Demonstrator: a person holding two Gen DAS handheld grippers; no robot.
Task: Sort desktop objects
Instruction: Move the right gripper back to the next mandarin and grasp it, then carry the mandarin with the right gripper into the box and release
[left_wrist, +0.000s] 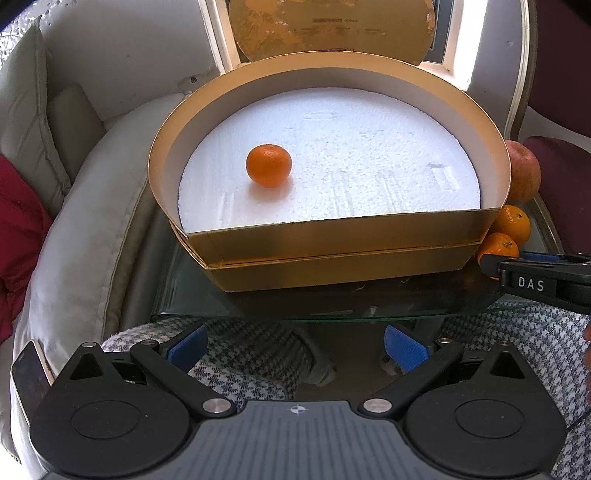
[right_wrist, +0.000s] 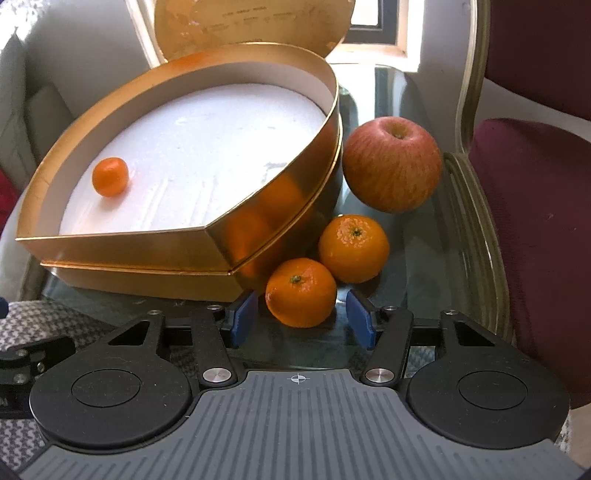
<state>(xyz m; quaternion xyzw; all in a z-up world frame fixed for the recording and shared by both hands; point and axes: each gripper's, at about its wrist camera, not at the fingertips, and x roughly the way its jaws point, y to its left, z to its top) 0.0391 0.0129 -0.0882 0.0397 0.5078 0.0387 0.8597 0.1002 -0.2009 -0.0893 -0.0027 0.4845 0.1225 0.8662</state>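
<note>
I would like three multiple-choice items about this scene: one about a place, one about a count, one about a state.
1. Where does the apple lie?
A. inside the gold box
B. on the glass table, outside the box
C. between the tongs

2. How many mandarins are in the gold box?
A. one
B. two
C. none

3. How do the right tongs stand around the nearest mandarin?
A. shut tight on nothing
B. lifting it above the box
C. a pad on each side, with gaps still showing

Answers:
1 B: the apple rests on the glass table beside the box's curved wall.
2 A: only a single small mandarin sits on the white foam; two more lie outside on the glass.
3 C: the right wrist view shows both blue pads flanking the fruit without touching it.
</note>
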